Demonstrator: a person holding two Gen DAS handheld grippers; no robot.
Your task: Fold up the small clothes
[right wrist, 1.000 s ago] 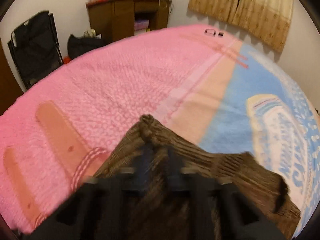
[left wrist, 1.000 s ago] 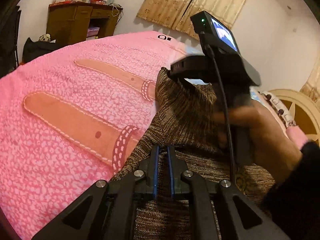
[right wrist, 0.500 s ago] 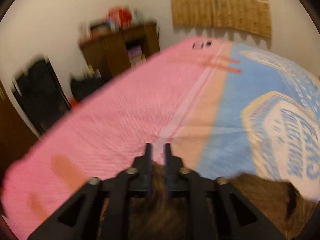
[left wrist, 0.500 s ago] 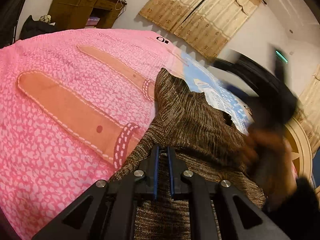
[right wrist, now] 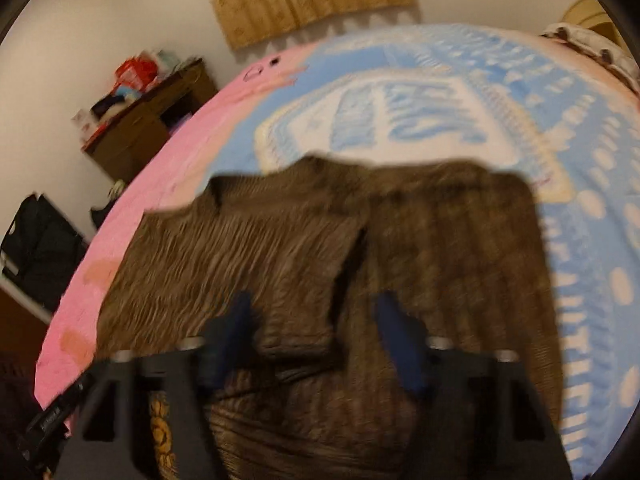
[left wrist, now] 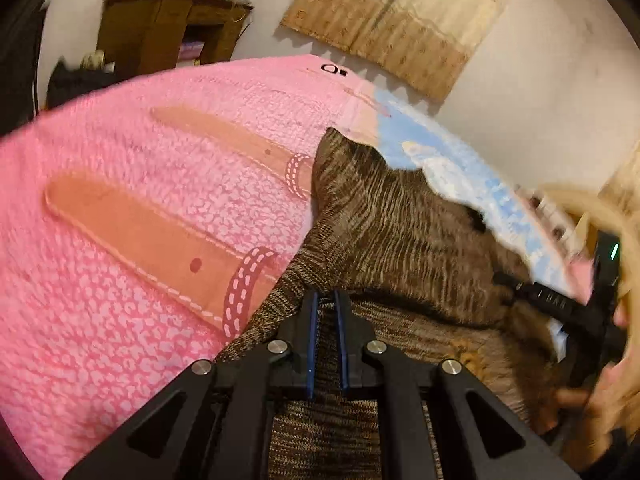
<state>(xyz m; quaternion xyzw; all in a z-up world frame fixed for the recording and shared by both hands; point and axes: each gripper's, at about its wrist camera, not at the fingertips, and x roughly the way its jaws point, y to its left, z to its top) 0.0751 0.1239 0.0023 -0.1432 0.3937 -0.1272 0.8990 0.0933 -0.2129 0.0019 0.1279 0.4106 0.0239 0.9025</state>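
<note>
A brown knitted garment [left wrist: 400, 232] lies on a pink and blue blanket [left wrist: 120, 208], with one part folded over the rest. My left gripper [left wrist: 325, 300] is shut on the garment's near edge. In the right wrist view the same garment [right wrist: 280, 248] spreads below my right gripper [right wrist: 316, 312], whose jaws stand wide apart and hold nothing. The right gripper also shows at the right edge of the left wrist view [left wrist: 560, 304], low beside the cloth. The right wrist view is blurred.
A brown wooden desk [left wrist: 160, 28] with clutter on top stands by the far wall, under beige curtains [left wrist: 400, 12]. A black folding chair [right wrist: 36, 248] stands left of the bed. A pale headboard [left wrist: 592, 208] curves at the right.
My right gripper let go of the garment's corner, opened, and swung down and right over the cloth. The folded part now lies flat. My left gripper stays shut in place.
</note>
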